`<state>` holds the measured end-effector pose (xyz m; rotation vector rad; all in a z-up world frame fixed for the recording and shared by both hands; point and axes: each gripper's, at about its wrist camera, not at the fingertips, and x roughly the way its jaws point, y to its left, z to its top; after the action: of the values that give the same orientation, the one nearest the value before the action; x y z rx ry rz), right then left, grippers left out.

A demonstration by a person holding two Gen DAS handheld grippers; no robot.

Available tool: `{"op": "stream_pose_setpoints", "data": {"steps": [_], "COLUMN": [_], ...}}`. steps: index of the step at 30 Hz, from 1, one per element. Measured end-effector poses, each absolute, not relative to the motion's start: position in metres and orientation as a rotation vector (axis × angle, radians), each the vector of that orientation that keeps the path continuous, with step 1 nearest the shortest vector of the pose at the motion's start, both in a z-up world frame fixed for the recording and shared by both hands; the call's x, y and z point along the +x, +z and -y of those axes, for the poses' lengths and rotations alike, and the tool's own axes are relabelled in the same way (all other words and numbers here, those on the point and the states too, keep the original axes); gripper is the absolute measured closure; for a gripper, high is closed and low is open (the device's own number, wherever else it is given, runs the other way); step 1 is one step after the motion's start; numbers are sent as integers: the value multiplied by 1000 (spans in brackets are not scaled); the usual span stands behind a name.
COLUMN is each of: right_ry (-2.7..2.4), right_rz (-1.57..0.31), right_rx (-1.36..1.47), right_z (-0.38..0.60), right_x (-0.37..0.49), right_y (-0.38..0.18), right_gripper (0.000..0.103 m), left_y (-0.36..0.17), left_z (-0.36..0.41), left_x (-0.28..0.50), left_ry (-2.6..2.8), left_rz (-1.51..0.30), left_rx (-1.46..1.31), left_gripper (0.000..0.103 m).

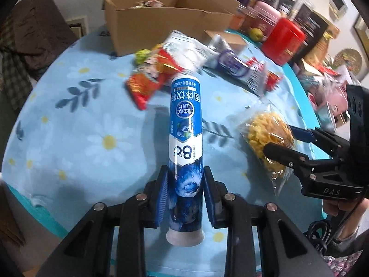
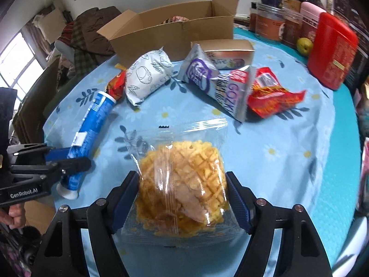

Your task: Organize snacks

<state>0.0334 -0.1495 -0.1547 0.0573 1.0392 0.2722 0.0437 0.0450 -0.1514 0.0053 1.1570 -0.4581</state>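
My left gripper [image 1: 185, 184] is shut on a blue tablet tube [image 1: 186, 143], white cap toward me, held over the blue floral tablecloth [image 1: 80, 138]. The tube also shows in the right wrist view [image 2: 92, 124]. My right gripper [image 2: 183, 189] is shut on a clear bag with a yellow crosshatched bun [image 2: 182, 180]; that bag shows in the left wrist view [image 1: 267, 136]. An open cardboard box [image 2: 170, 34] stands at the far side with some snacks inside. Loose snack packs lie before it: a white bag [image 2: 147, 78], a purple-and-silver bag [image 2: 219, 83] and a red bag [image 2: 272, 94].
A small flat carton [image 2: 228, 50] lies by the big box. A red tin [image 2: 332, 48], several jars [image 2: 269, 23] and a green fruit [image 2: 304, 46] line the table's far right. Clothes are piled on a chair [image 2: 90, 37] at the far left.
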Motion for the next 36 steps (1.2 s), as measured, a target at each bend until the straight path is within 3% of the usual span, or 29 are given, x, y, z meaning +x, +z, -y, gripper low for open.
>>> {"op": "stream_pose_setpoints", "data": {"steps": [7, 19, 26, 36], "right_ry": [228, 231, 218, 258], "right_rz": [-1031, -1067, -1038, -968], "right_rx": [7, -94, -144, -86], "right_z": [157, 143, 137, 145], "right_x": [26, 34, 29, 31], "right_y": [-161, -177, -172, -137], "right_gripper": [27, 13, 28, 29], "left_y": [-163, -166, -165, -132], "left_z": [-13, 9, 0, -9], "left_x": [47, 56, 63, 57], "left_ry": [-465, -431, -439, -496], "left_rz": [-1170, -1134, -1129, -1041], "left_rx": [102, 207, 97, 42], "left_gripper": [74, 72, 75, 75]}}
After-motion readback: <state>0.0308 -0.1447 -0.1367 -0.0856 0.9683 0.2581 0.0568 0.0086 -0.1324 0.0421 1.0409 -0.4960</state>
